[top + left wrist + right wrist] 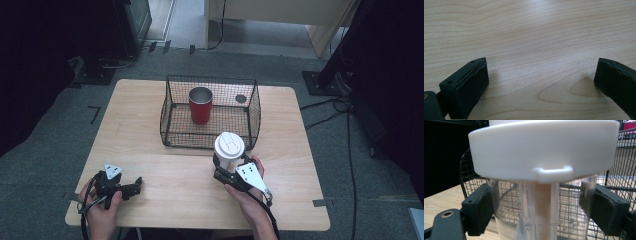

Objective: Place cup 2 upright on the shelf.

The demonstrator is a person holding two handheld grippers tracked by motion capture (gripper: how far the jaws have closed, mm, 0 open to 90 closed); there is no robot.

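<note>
Pads of the right gripper (537,211) press on both sides of a clear plastic cup with a wide white lid (544,152), clamping its see-through wall just below the lid's rim. In the high view the cup (229,152) stands upright straight ahead of the right gripper (225,167), between its two black jaws, with the person's hand behind it. The cup wall is smooth and transparent, with faint printed marks and a pale vertical band; the lid is matt, round and thick, with a small raised tab at its front edge.

Well apart to the left, the left gripper (136,184) lies low over the light wooden table (150,165), its jaws spread wide with nothing between them. From its own camera, the left gripper (541,82) shows only bare wood grain between the two blocky black rubber pads.

Directly beyond the held cup, just past the right gripper's tips, stands a black wire-mesh basket (172,125), boxy, with an open top. Its near wall rises close behind the cup and fills the background through the clear plastic. Inside it, farther off and slightly left of the right gripper, a red metal tumbler with a silvery inside (200,106) stands upright.
</note>
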